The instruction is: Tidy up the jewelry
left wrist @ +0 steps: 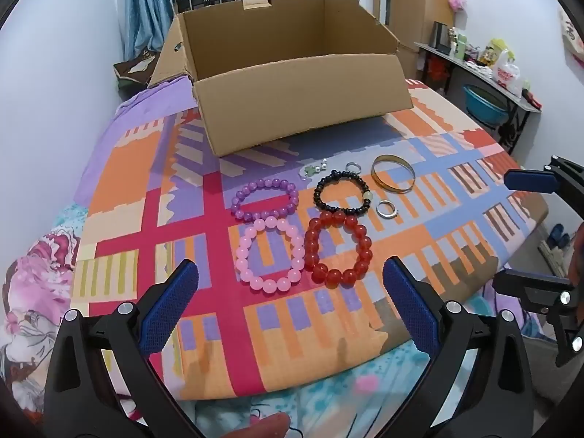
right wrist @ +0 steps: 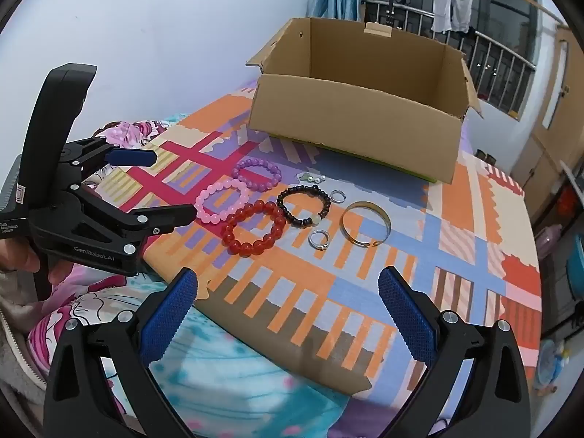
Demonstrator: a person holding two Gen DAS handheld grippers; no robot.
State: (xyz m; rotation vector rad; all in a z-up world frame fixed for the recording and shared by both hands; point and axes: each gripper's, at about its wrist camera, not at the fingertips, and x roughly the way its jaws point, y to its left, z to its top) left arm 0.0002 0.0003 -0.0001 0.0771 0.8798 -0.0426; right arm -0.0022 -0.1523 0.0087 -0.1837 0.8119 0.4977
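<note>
On the patchwork bedspread (left wrist: 146, 226), 4 beaded bracelets, led by the red glass-bead bracelet (left wrist: 337, 248), lie before the empty brown cardboard box (left wrist: 292, 84); nothing is packed. Left gripper (left wrist: 290, 303) and right gripper (right wrist: 288, 303) gape wide, empty.

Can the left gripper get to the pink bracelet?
Probably yes. The left gripper is open and points at the pink bracelet, with only bare cloth between them. The red bracelet lies right against it, so it may get nudged.
</note>
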